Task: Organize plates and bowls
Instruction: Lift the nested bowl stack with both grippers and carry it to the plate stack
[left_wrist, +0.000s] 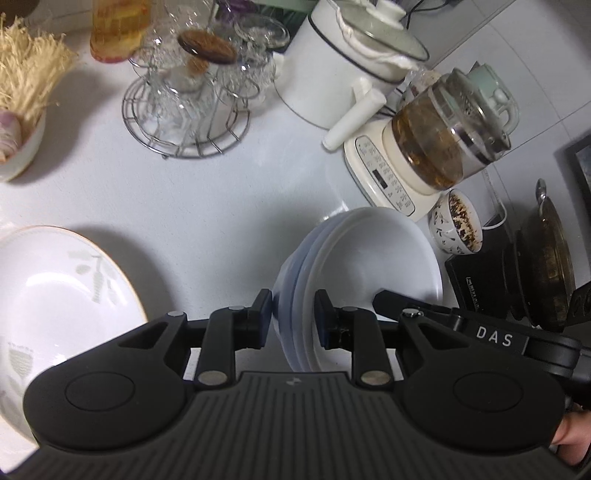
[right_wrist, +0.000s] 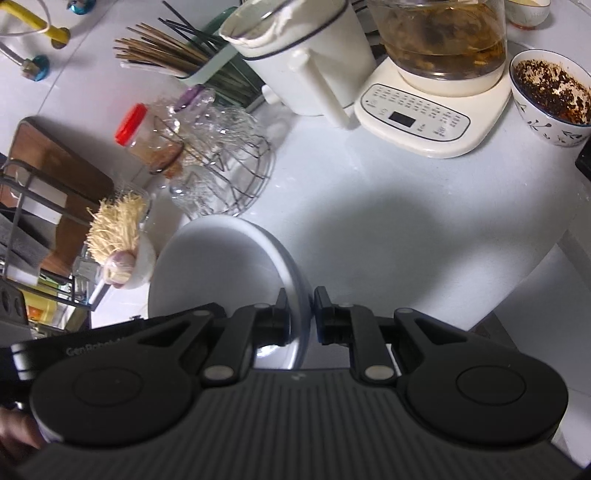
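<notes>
Kettle (left_wrist: 439, 147), cup (left_wrist: 456, 227) nr bowls (left_wrist: 369, 258) (touching?)

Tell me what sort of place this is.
Most likely a home kitchen counter: an electric glass kettle of tea, a chopstick holder, and a wire rack of glasses.

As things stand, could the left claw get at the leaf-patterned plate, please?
Probably not yet. The left claw is shut on the stack of white bowls, so it is occupied. The leaf-patterned plate lies to its left with bare counter between; once the stack is released, the way looks free.
</notes>
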